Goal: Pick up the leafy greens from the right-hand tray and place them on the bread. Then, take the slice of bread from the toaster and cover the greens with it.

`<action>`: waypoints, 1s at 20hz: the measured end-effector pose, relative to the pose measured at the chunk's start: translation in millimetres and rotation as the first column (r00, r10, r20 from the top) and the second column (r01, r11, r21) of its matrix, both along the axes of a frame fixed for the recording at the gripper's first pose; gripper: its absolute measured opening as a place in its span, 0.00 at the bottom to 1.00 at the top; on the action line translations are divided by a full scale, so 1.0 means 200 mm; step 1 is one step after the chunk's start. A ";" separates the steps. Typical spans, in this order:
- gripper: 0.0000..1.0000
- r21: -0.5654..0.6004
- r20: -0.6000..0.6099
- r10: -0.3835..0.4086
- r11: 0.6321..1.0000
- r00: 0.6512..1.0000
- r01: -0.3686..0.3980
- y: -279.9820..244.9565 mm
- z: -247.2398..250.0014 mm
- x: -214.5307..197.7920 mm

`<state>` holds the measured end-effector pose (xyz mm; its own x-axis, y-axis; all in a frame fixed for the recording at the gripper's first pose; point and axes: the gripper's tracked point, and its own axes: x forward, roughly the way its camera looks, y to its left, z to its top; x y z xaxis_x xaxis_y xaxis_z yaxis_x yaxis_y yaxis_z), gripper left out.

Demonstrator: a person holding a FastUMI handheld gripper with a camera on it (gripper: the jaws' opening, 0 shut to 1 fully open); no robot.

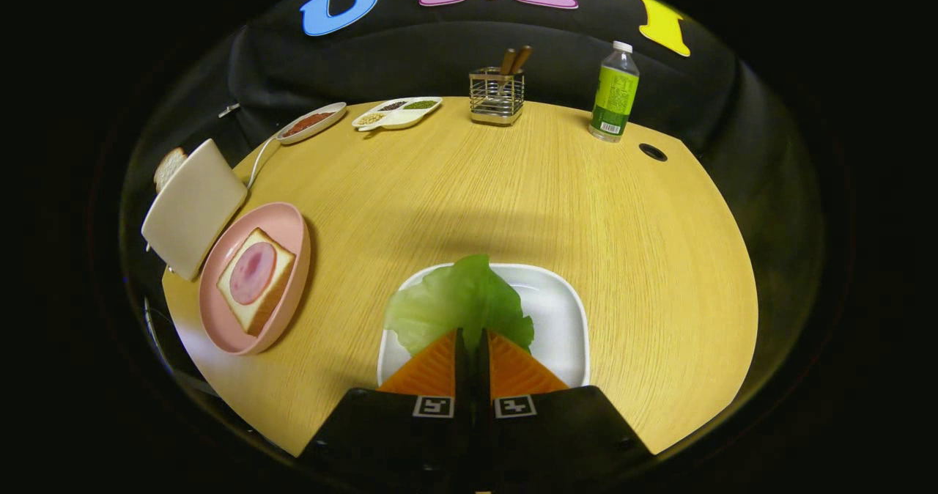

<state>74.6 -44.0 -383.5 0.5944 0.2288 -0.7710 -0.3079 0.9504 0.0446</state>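
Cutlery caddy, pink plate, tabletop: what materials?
Cutlery caddy: looks like shiny wire metal, see-through grid. Pink plate: matte, probably plastic or silicone; no glare. Tabletop: pale wood grain, likely laminate. The gripper is pinched shut on the leafy greens.

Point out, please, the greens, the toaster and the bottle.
greens (447, 305): gripper view, leaf's middle, just ahead of the closed fingers pinching its near edge.
toaster (192, 207): gripper view, broad side wall.
bottle (614, 97): gripper view, its label.

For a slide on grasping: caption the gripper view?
Gripper shut on the lettuce leaf over the white tray; ham-topped bread waits on the pink plate.
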 end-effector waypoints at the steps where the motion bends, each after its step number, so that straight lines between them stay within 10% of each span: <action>1: 0.06 -0.001 0.018 0.008 1.000 1.000 -0.008 0.01 0.04 0.00; 20: 0.05 0.038 0.159 0.043 0.998 0.986 -0.050 0.61 0.64 -0.12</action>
